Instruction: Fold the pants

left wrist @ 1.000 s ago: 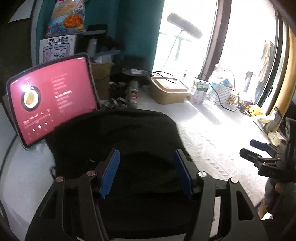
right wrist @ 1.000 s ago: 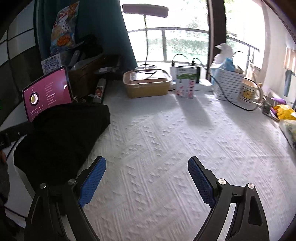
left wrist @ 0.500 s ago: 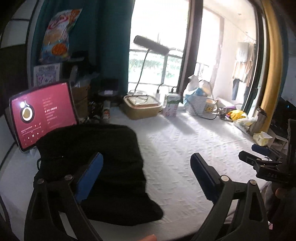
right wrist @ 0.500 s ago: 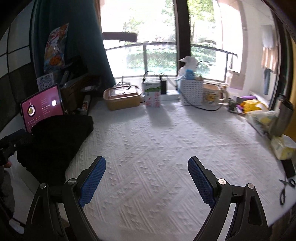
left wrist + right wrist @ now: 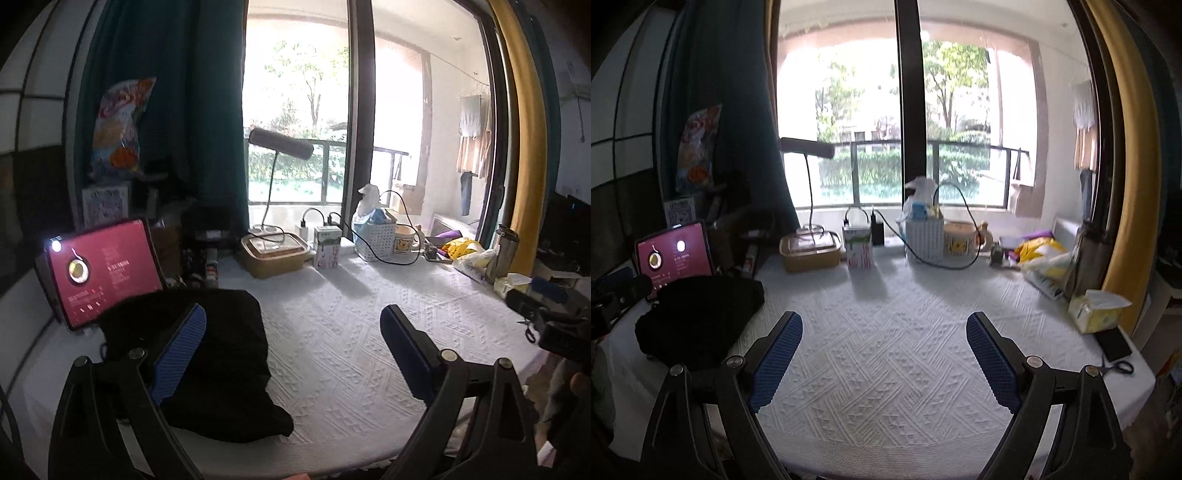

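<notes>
The black pants (image 5: 225, 354) lie folded into a compact bundle on the left side of the white textured table (image 5: 332, 332); the right wrist view shows the pants (image 5: 701, 317) at left too. My left gripper (image 5: 291, 354) is open, held back above the table's near edge, its left finger in front of the pants without touching them. My right gripper (image 5: 884, 362) is open over bare cloth, to the right of the bundle, holding nothing. The right gripper (image 5: 546, 314) also shows at the right edge of the left wrist view.
A tablet (image 5: 99, 269) with a red screen stands behind the pants. Along the far edge sit a lidded container (image 5: 275, 254), a carton (image 5: 858, 247), a white basket (image 5: 925, 236), a mug (image 5: 962, 240) and cables. A tissue box (image 5: 1097, 310), phone (image 5: 1113, 343) and scissors (image 5: 1119, 367) lie at right.
My left gripper let go of the pants, opened wide and drew back and up. My right gripper also pulled back and rose. The pants stay put on the table.
</notes>
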